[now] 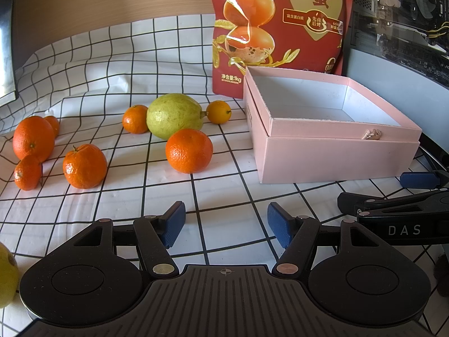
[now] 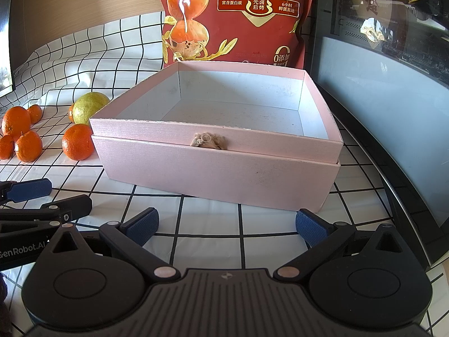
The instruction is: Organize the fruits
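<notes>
Several oranges lie on the checked cloth at the left, the nearest one point(image 1: 189, 150) in front of a green guava point(image 1: 174, 115); a small yellow-orange fruit point(image 1: 218, 112) lies behind. An empty pink box point(image 1: 336, 151) stands to the right. My left gripper point(image 1: 226, 223) is open and empty, low over the cloth in front of the fruit. My right gripper point(image 2: 227, 224) is open and empty, just in front of the pink box point(image 2: 216, 174). The oranges point(image 2: 77, 141) and guava point(image 2: 89, 106) show left of the box in the right wrist view.
A red snack bag point(image 1: 280, 28) stands behind the box. A computer case point(image 2: 393, 98) lines the right side. A yellow fruit point(image 1: 7, 278) shows at the left wrist view's left edge. A dark monitor edge point(image 1: 7, 42) is at far left.
</notes>
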A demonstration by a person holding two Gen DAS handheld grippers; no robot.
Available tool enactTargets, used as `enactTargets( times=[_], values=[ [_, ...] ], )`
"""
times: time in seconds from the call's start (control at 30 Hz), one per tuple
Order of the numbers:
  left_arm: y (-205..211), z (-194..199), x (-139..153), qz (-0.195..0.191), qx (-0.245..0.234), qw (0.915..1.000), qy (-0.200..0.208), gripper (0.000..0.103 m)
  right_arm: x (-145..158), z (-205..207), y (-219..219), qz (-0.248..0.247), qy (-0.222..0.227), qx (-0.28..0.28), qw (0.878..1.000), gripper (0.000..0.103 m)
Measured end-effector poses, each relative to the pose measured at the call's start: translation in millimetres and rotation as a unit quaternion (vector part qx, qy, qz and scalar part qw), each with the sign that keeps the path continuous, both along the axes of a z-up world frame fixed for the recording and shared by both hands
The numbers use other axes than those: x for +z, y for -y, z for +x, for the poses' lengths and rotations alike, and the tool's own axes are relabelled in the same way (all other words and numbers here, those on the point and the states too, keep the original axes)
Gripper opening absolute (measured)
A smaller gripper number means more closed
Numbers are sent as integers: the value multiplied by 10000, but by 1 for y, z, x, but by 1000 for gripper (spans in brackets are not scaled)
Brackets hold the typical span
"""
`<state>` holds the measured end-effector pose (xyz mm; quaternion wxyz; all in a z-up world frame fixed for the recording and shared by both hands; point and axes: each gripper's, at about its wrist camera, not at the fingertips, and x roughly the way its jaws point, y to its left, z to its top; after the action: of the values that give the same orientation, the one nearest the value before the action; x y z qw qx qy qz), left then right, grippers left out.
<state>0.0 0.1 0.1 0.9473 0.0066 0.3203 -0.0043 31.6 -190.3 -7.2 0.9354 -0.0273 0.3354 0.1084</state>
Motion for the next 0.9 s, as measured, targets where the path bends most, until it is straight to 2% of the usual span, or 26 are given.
enactTargets(
  times=[0.37, 0.5, 0.6, 0.73, 0.8, 0.9],
  values=[
    [0, 0, 0, 8, 3, 10000, 3, 71, 0, 0, 0, 2, 0, 1, 10000, 103],
    [-8, -1, 4, -236, -249, 9994, -66, 64, 1, 0, 0, -23, -63, 85, 9999, 103],
    [-29, -5, 21, -448, -270, 9986, -103, 63, 9, 4, -1, -99, -378, 319, 9987, 103],
    [-79, -13, 55, -835, -107, 9963, -184, 63, 12, 5, -5, -173, -628, 445, 9969, 103],
    [-109, -18, 69, -973, -15, 9949, -257, 62, 14, 4, -7, -171, -721, 252, 9969, 103],
    [-147, -24, 81, -851, 240, 9956, -299, 62, 14, -1, -11, -177, -779, -158, 9967, 103]
  ],
)
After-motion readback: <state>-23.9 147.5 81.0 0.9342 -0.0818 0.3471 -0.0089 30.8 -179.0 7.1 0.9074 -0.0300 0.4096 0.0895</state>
